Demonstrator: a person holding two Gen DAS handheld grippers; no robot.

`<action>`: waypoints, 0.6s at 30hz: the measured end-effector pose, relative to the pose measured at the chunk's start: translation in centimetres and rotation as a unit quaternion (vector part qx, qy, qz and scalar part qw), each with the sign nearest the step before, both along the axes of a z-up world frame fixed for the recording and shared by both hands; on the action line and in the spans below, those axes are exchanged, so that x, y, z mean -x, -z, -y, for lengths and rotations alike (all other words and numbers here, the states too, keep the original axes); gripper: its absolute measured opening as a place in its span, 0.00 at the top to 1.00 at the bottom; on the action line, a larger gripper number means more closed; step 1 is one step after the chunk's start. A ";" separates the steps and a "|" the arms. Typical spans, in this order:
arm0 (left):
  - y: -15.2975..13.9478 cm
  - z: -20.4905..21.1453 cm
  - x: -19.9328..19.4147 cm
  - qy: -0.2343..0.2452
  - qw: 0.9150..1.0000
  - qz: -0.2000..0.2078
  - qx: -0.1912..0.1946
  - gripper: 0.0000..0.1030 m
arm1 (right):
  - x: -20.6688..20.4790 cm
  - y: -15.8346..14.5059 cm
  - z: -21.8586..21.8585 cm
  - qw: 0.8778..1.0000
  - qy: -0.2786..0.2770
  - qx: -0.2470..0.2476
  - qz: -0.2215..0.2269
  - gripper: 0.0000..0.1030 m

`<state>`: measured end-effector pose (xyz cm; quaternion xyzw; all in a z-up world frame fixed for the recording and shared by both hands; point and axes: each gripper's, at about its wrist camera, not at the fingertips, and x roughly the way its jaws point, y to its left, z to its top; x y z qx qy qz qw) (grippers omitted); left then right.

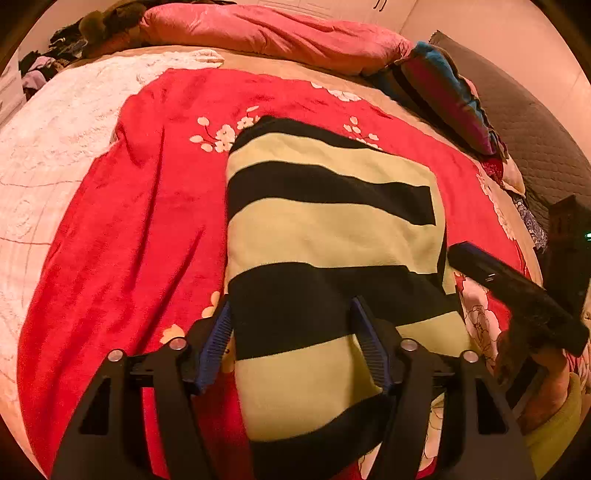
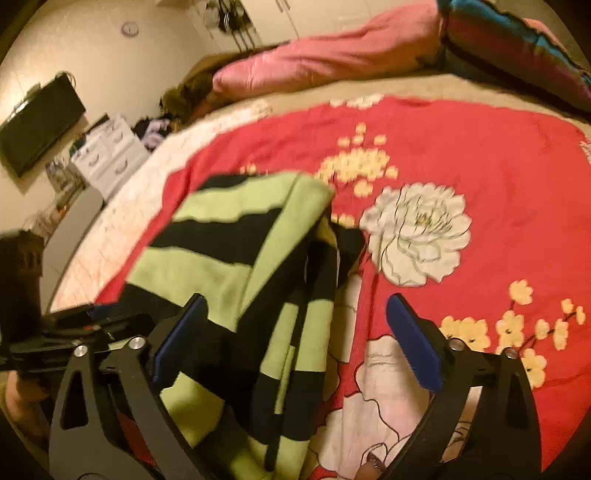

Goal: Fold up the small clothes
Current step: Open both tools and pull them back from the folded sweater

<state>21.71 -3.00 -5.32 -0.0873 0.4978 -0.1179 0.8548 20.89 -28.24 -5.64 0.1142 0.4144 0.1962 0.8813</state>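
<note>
Two grippers, both spread wide, grasping nothing. Striped garment (image 1: 332, 229) lies partly folded on red floral blanket (image 1: 129, 240). Left gripper (image 1: 291, 339) straddles near hem; right gripper (image 2: 295, 339) beside folded edge. Judged mid-fold; next: pinch near hem w/ both, carry fwd.

A home bedroom: bed with red floral blanket (image 1: 147, 206), pink pillow (image 1: 273, 33).

We hold our left gripper (image 1: 291, 343) low with its blue-padded jaws spread wide. Our right gripper (image 2: 295, 339) sits just beside it, jaws likewise wide apart.
</note>
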 end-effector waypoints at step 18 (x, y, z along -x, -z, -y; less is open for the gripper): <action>-6.1 -1.6 3.9 -0.016 0.997 0.070 -0.029 0.04 | 6.4 -5.5 0.0 0.992 0.038 0.041 0.111 0.09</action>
